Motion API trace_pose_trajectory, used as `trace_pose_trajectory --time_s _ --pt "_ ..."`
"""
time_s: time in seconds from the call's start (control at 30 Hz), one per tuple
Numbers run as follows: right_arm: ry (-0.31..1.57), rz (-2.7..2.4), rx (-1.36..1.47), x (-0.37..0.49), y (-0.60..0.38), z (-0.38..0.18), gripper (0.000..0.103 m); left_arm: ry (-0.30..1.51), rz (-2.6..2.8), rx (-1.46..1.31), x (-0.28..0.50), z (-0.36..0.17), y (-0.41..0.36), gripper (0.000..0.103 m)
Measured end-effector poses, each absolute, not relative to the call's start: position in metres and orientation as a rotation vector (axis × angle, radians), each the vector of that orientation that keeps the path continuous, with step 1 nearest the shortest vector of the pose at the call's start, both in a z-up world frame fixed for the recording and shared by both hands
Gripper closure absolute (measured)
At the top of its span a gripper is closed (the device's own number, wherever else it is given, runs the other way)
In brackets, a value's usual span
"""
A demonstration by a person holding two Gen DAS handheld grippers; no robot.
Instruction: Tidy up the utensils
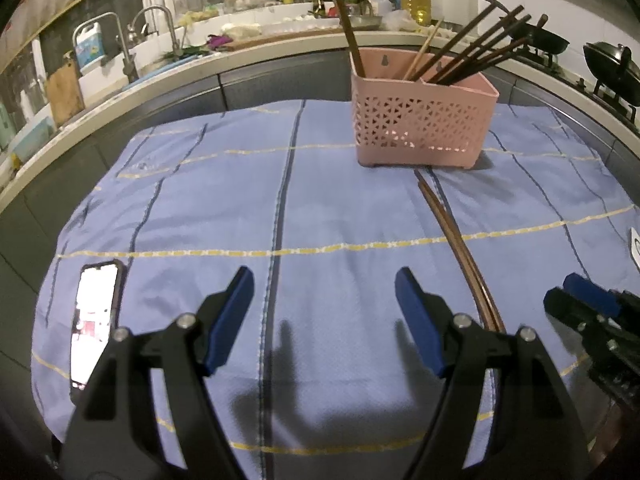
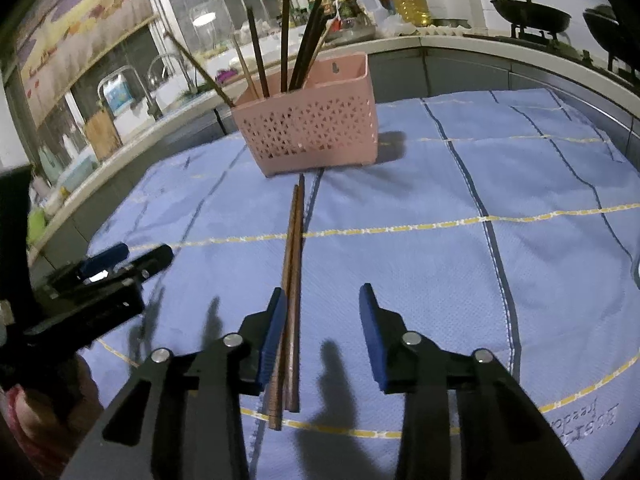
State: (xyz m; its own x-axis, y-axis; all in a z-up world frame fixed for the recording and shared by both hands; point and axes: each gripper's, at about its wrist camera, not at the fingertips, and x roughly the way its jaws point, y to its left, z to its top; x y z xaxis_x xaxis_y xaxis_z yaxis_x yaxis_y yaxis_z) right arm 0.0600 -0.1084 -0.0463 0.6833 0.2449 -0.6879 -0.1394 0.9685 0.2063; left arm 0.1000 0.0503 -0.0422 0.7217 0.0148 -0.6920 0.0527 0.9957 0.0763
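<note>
The pair of chopsticks lies flat on the blue cloth between the fingers of the right tongs, hard against the left finger with a gap to the right one, so they are straddled but not yet gripped. Straight ahead stands the pink basket, already bristling with sticks that crowd its mouth. The left tongs hang released and empty just beside, a phone to their left.

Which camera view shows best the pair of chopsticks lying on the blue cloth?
The right wrist view: the chopsticks run centrally from the pink basket down beside the right gripper. The left wrist view shows them off to the side, partly hidden.
</note>
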Motion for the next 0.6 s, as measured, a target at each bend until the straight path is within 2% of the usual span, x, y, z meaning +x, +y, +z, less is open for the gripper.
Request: trace_pose_trajectory --time_s 0.3,0.4,0.47,0.6 --pt "0.868 0.233 0.012 0.066 -0.086 -0.071 0.073 0.793 -0.037 0.075 0.104 -0.049 0.052 0.033" --pt "0.833 0.217 -0.058 0.063 -0.079 -0.072 0.073 0.798 -0.038 0.076 0.104 -0.050 0.051 0.033" --pt "0.828 0.203 -0.089 0.063 -0.077 -0.073 0.080 0.804 -0.044 0.078 0.106 -0.051 0.048 0.033" --pt "0.848 0.237 -0.098 0.060 -0.071 -0.079 0.083 0.811 -0.062 0.089 0.108 -0.052 0.038 0.033"
